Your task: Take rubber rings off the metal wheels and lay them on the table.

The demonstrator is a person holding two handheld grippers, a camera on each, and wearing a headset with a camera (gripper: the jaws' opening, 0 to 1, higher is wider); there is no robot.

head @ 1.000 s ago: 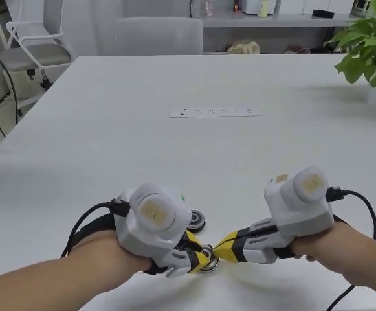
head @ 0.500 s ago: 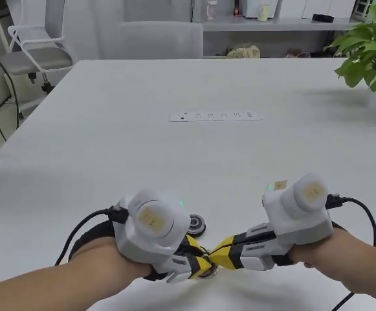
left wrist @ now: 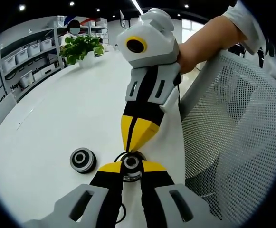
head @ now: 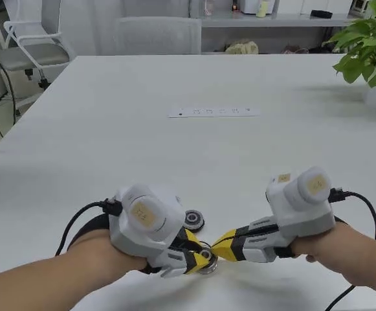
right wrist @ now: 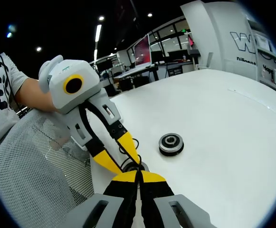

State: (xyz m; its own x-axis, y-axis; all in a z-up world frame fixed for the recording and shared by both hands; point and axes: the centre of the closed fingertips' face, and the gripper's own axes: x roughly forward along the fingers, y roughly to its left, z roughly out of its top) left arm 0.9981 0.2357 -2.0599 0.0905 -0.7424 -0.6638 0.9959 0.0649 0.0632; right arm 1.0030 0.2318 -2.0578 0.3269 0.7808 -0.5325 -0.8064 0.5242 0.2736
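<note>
Wheel (left wrist: 131, 161), at the near edge of the bench (head: 239, 162), pinched across its sides by the left tool (left wrist: 131, 167); probably heavy, rigid and slick. Its ring (left wrist: 130, 176), judged soft and stretchy, is best nipped at the rim, where the right tool (right wrist: 138, 174) sits with jaws pressed together. Second wheel (right wrist: 171, 143) lies just beyond.

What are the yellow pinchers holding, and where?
The left gripper clamps a metal wheel by its opposite sides; the right gripper, jaws shut, touches its rim.
</note>
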